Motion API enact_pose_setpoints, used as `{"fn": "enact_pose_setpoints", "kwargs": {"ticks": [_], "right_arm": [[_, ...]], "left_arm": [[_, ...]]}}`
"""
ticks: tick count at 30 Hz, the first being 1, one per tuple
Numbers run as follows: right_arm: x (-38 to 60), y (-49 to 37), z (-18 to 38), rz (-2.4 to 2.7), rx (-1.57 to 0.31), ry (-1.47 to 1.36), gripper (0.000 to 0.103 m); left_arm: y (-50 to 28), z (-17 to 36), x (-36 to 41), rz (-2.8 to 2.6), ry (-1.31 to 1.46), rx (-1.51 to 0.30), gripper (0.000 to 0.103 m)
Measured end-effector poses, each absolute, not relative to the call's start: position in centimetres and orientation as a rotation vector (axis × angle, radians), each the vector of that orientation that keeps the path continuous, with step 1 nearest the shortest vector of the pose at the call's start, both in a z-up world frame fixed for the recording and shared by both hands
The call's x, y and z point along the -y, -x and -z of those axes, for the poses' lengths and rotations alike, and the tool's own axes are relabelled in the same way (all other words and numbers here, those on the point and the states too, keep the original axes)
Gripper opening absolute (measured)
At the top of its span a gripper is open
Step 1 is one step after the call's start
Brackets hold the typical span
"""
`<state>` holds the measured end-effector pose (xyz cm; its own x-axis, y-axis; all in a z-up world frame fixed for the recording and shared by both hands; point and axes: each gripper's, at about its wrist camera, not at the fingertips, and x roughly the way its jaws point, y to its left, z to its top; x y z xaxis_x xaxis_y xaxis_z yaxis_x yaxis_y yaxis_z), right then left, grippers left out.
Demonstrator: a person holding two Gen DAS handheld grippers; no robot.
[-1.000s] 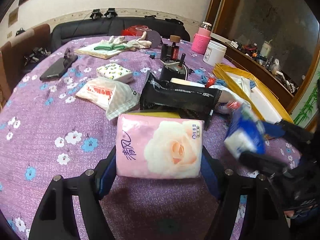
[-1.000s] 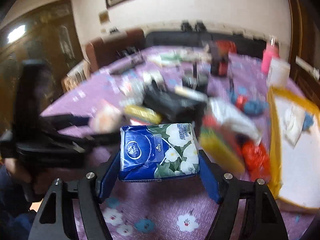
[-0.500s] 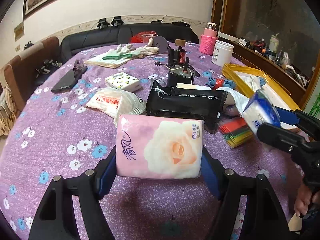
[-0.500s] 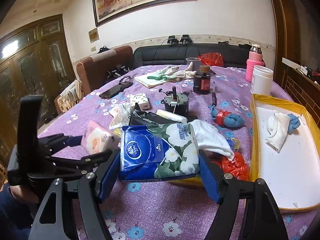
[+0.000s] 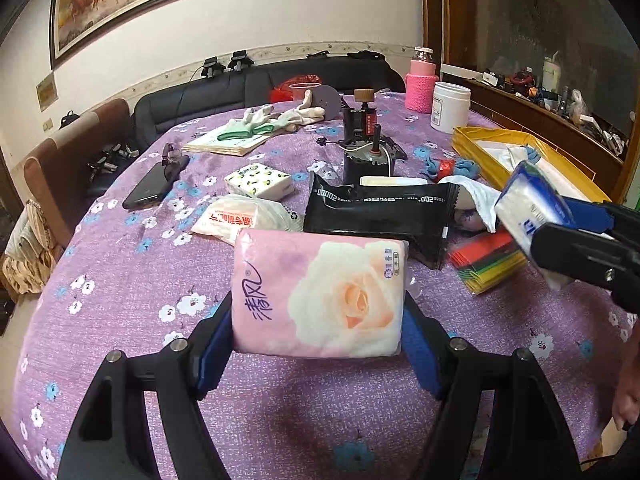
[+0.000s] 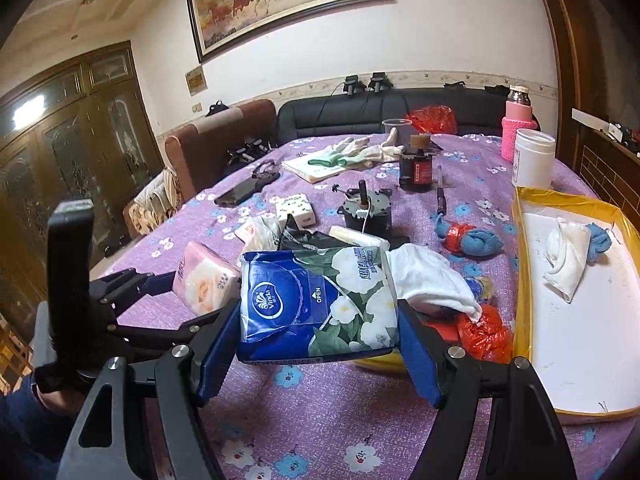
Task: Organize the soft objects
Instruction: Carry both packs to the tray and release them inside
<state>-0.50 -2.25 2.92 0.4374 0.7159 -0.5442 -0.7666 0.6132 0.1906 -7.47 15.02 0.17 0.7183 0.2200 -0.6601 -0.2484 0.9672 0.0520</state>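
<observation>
The pink tissue pack (image 5: 320,298) is clamped between the fingers of the left gripper (image 5: 318,330) and held above the purple flowered desk (image 5: 132,280). The blue tissue pack (image 6: 318,304) is clamped in the right gripper (image 6: 320,334), also lifted off the desk. The yellow tray (image 6: 524,280) is seen to the right, with a white cloth (image 6: 568,256) inside it.

My pink tissue pack (image 5: 320,298) carries a peach rose. My other pack (image 6: 316,304) is blue with white flowers. The bench (image 5: 132,272) cloth is purple, dotted with white and blue blossoms.
</observation>
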Motion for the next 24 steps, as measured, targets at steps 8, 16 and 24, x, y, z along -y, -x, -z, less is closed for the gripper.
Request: {"fn": "enact_pose_setpoints", "kwargs": {"ticks": [8,16,24], "right_arm": [[2.4,0.9,-3.5,-0.936,-0.615,0.083,0.079],[2.8,0.9,-3.7,-0.939,-0.606,0.07,0.079],[3.4,0.8,-4.0,-0.933,-0.592,0.056,0.079]], "left_arm": [[7.6,-0.3,-15.0,-0.275,0.025,-0.719,0.075],[7.7,-0.6,-14.8,-0.284,0.011,-0.712,0.075],[7.8,-1.0,-14.2,-0.29,-0.008,-0.703,0.075]]}}
